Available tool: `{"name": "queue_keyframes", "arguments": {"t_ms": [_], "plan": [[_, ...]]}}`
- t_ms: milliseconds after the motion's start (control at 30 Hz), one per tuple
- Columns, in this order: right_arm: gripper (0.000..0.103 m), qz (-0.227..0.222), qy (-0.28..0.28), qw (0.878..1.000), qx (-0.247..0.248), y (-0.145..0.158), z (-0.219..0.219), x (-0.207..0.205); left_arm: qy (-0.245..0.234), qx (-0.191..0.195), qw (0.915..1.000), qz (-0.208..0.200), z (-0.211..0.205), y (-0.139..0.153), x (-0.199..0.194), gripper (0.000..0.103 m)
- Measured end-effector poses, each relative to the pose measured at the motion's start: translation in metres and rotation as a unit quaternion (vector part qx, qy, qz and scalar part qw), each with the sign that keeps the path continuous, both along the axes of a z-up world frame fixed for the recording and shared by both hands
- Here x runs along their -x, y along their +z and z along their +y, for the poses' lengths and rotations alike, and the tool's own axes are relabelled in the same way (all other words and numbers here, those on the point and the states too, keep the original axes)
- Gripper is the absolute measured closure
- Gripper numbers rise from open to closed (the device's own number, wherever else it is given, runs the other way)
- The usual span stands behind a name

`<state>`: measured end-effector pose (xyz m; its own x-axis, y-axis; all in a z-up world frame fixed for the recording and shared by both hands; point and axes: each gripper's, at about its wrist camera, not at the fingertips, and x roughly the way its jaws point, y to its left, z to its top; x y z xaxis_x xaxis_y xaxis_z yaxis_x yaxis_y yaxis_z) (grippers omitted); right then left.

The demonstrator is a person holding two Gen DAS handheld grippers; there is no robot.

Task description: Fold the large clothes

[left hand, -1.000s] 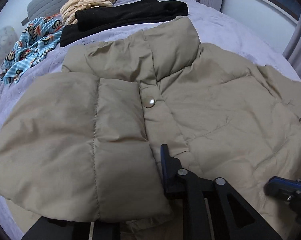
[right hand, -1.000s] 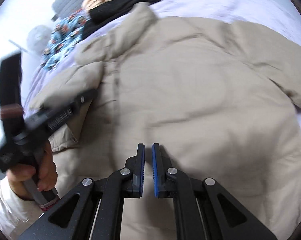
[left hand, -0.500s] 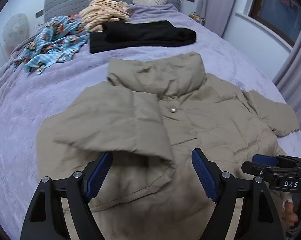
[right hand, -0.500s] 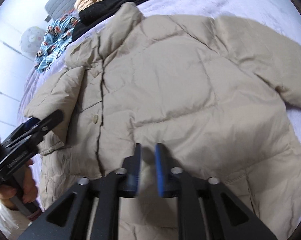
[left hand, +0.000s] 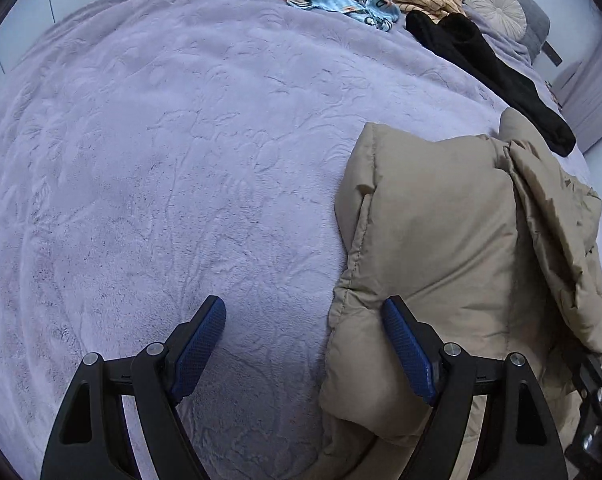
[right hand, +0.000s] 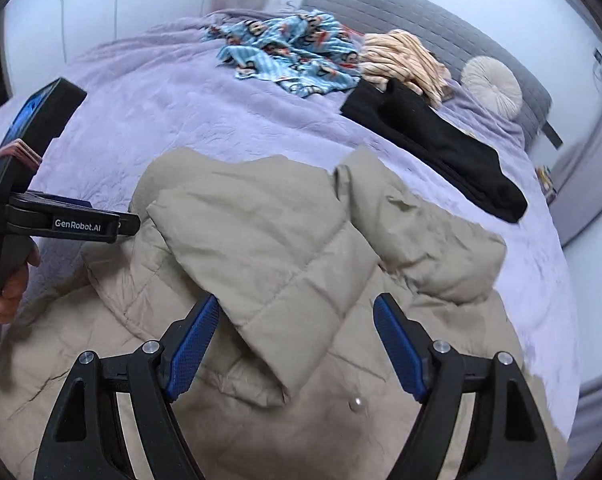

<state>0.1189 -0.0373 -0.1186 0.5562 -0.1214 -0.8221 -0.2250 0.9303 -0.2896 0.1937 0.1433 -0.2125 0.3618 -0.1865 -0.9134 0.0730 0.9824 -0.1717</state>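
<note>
Right gripper (right hand: 297,344) over bedward-collared jacket (right hand: 261,240)

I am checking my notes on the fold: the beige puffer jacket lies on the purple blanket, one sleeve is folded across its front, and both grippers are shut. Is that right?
Not quite: both grippers are open. The left gripper and right gripper show spread fingers in their own wrist views. The beige puffer jacket does lie on the purple blanket, sleeve folded across.

Bed (right hand: 173,120) under lilac blanket, beige puffer jacket (right hand: 301,264) on it, beyond the jacket a black garment (right hand: 441,140), blue patterned cloth (right hand: 297,56), striped orange cloth (right hand: 401,60), round cushion (right hand: 491,84)
</note>
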Motion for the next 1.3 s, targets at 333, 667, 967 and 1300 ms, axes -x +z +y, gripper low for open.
{"name": "queue_keyframes", "arguments": {"t_ms": [333,667,967,1300], "plan": [[0.094,0.017,-0.252,0.944,-0.210,-0.014,-0.147,0.005,-0.016,-0.029,0.9993,-0.015,-0.012,-0.002,-0.005,0.020],[0.082,0.029,-0.391,0.851,-0.349,-0.019,-0.225,0.094,-0.014,-0.041,0.9973,-0.060,-0.010,0.052,-0.007,0.045],[0.083,0.033,-0.284,0.931,-0.225,-0.006,-0.193,0.052,-0.075,-0.067,0.9941,-0.040,-0.065,0.020,-0.003,0.044],[0.083,-0.003,-0.264,0.929,-0.260,0.018,-0.219,0.051,-0.064,-0.071,0.9946,-0.039,-0.062,0.013,0.002,0.043]]}}
